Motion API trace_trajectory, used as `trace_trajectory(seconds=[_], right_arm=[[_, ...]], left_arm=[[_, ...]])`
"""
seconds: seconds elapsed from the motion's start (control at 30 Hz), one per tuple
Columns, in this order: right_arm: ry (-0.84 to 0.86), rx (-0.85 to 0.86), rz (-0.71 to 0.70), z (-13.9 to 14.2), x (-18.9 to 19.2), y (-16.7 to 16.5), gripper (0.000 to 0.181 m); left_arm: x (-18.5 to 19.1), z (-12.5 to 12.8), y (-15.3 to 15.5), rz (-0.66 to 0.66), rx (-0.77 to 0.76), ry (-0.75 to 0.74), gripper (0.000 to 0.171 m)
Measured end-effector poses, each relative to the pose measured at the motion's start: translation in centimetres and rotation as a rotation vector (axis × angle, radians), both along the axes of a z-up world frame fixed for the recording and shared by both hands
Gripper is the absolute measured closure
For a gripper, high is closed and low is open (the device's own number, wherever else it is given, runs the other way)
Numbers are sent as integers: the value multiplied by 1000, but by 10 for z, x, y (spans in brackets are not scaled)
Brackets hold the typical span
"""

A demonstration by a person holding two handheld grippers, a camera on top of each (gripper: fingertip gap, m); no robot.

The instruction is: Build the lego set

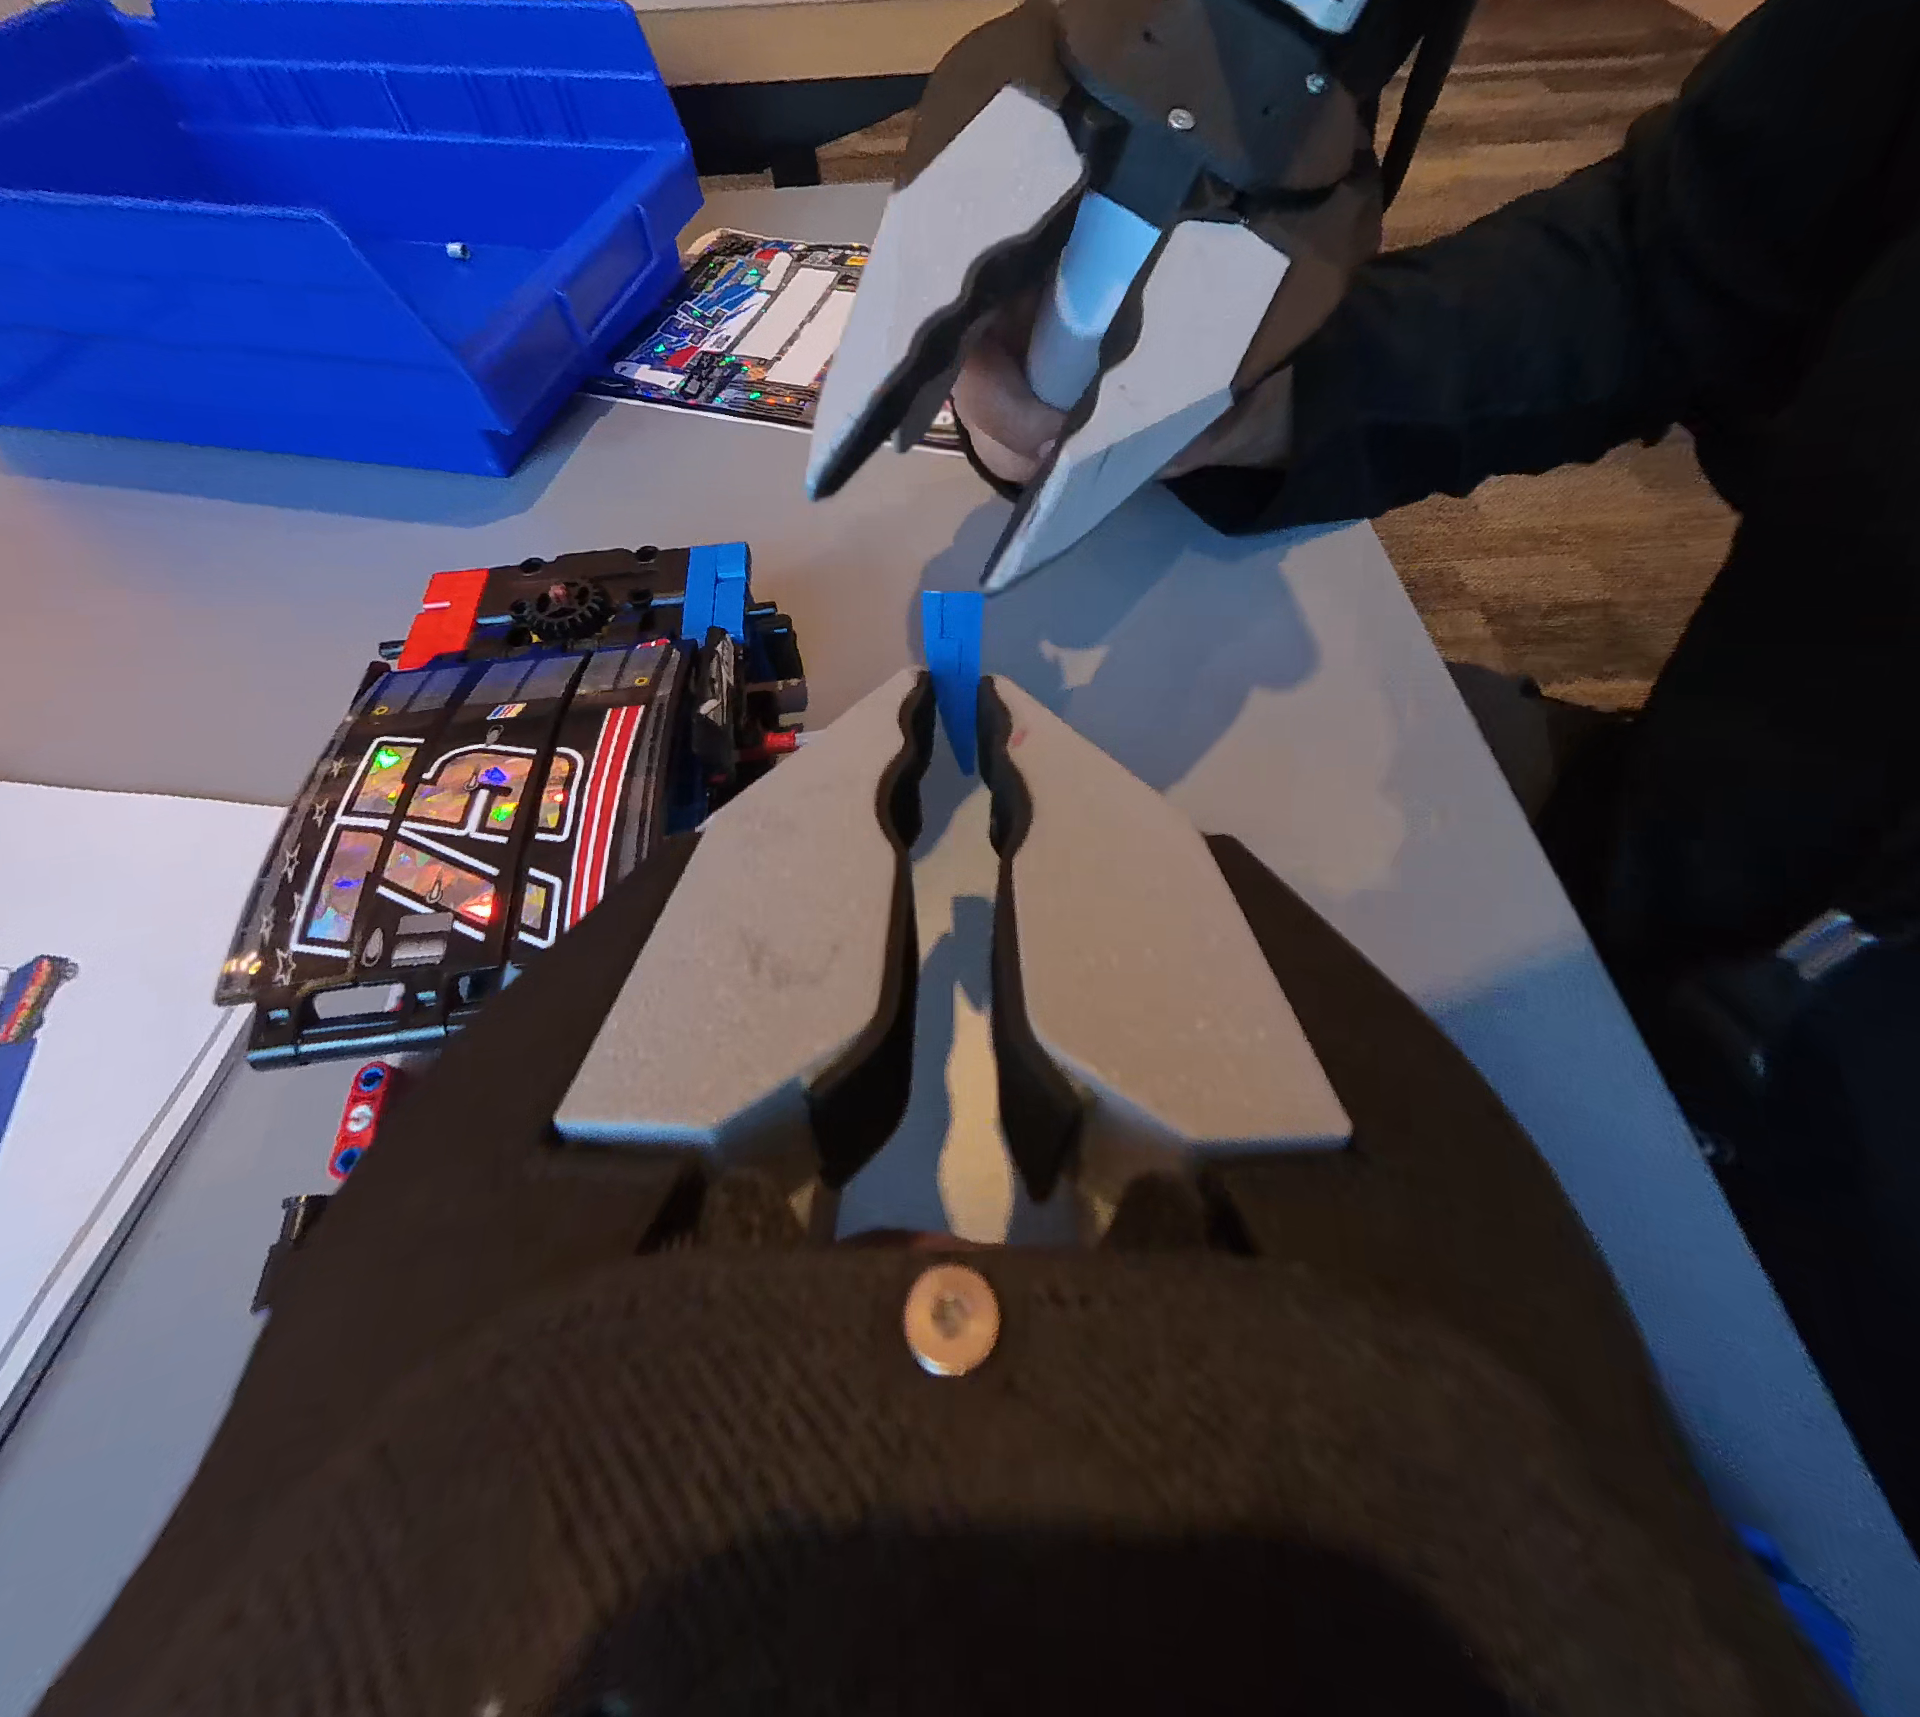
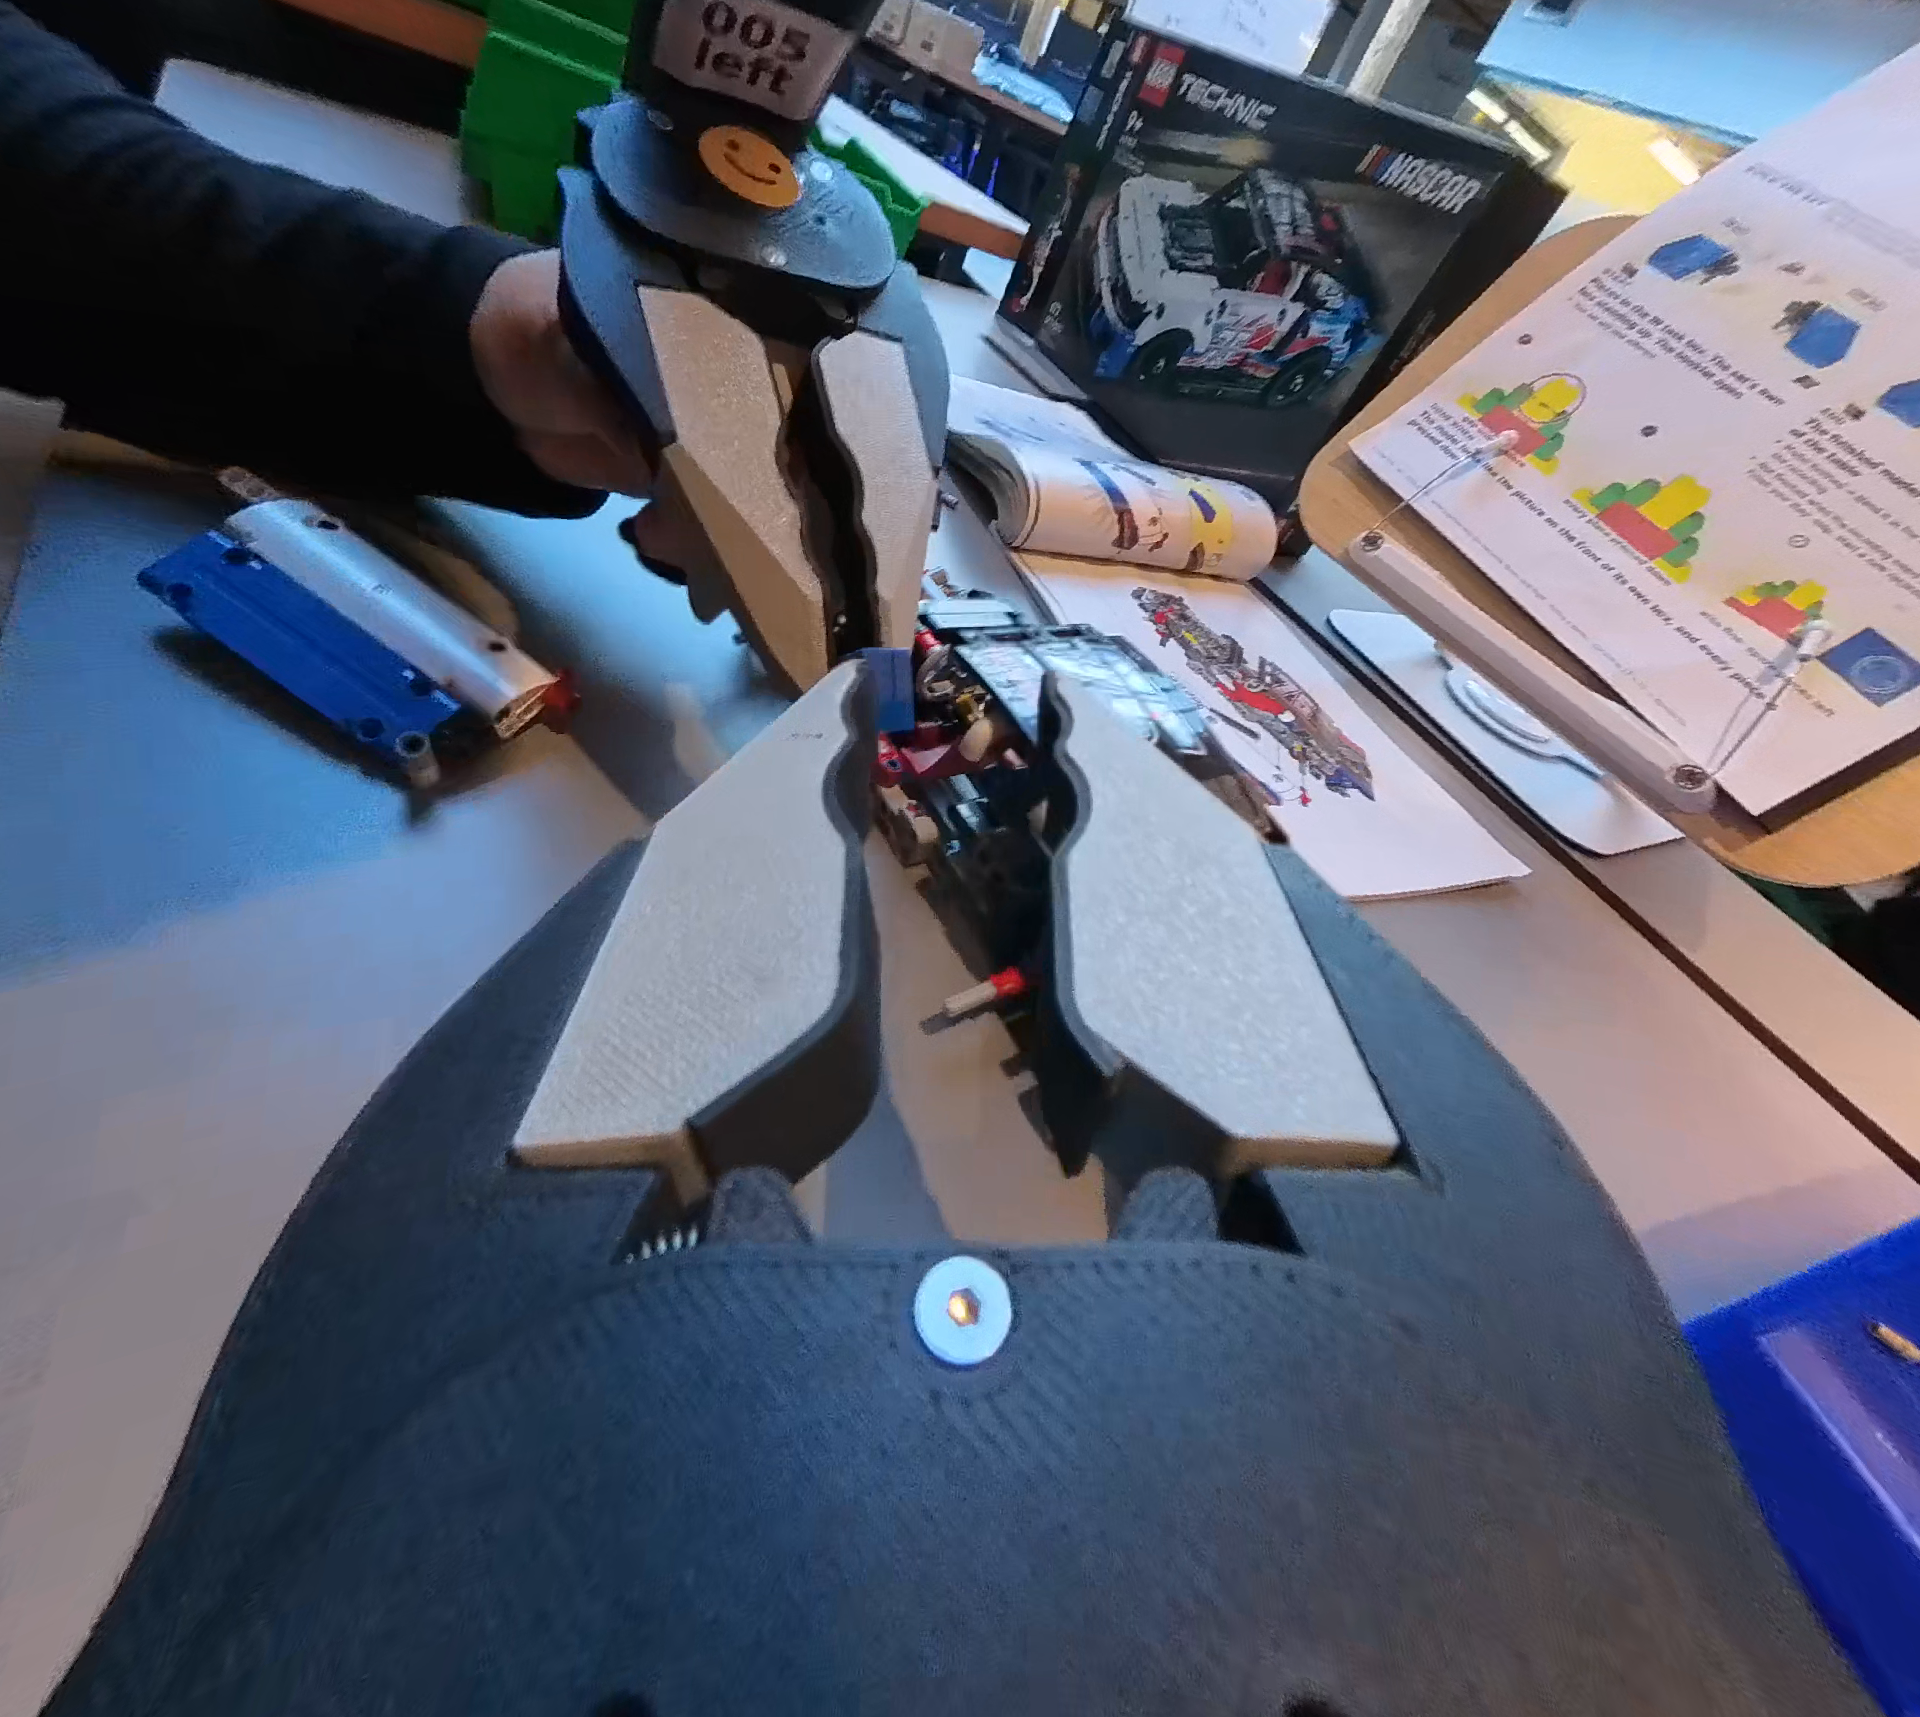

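My left gripper (image 1: 953,693) is shut on a small blue lego piece (image 1: 951,639), holding it upright above the grey table (image 1: 1195,732). My right gripper (image 1: 909,529) is open, its tips just above and behind the blue piece, not touching it. The black lego car body (image 1: 468,815), with holographic stickers and red and blue ends, lies on the table to the left. In the right wrist view my right gripper (image 2: 954,680) is open, with the car (image 2: 987,732) seen between its fingers. There the left gripper (image 2: 850,644) holds the blue piece (image 2: 891,696) right at my left fingertip.
A blue bin (image 1: 312,213) stands at the back left, a sticker sheet (image 1: 748,327) beside it. A white booklet (image 1: 94,992) and a small red beam (image 1: 358,1117) lie at the left. A blue-and-white assembly (image 2: 343,639), the set's box (image 2: 1247,265), an open manual (image 2: 1122,504) and an instruction stand (image 2: 1662,420) surround the car. The grippers are tip to tip, or close to it. The blue-and-white assembly (image 2: 343,639) is about equally far from each gripper, around 15 cm.
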State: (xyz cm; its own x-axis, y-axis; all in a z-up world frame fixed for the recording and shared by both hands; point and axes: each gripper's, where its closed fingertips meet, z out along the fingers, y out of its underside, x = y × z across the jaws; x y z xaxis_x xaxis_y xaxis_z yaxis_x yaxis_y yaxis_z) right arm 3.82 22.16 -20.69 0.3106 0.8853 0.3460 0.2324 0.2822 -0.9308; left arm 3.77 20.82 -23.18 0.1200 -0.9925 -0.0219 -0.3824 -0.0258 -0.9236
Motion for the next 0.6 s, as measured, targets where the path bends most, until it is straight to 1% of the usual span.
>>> trace_trajectory(seconds=[0.03,0.1,0.2,0.37,0.5,0.6], right_arm=[[26,4,-10,4,2,2,156],[89,-19,-7,11,7,4,156],[152,-82,45,15,8,1,156],[175,-98,76,17,5,-4,156],[181,-96,74,16,6,-4,156],[204,-100,72,19,8,-3,155]], left_arm=[[0,0,0,-1,-18,-3,166],[-2,-1,1,5,-44,3,167],[-4,-1,6,28,-46,4,167],[-7,-2,15,51,-29,6,166],[-2,2,9,13,-49,-37,166],[-1,1,12,32,-10,-14,167]])
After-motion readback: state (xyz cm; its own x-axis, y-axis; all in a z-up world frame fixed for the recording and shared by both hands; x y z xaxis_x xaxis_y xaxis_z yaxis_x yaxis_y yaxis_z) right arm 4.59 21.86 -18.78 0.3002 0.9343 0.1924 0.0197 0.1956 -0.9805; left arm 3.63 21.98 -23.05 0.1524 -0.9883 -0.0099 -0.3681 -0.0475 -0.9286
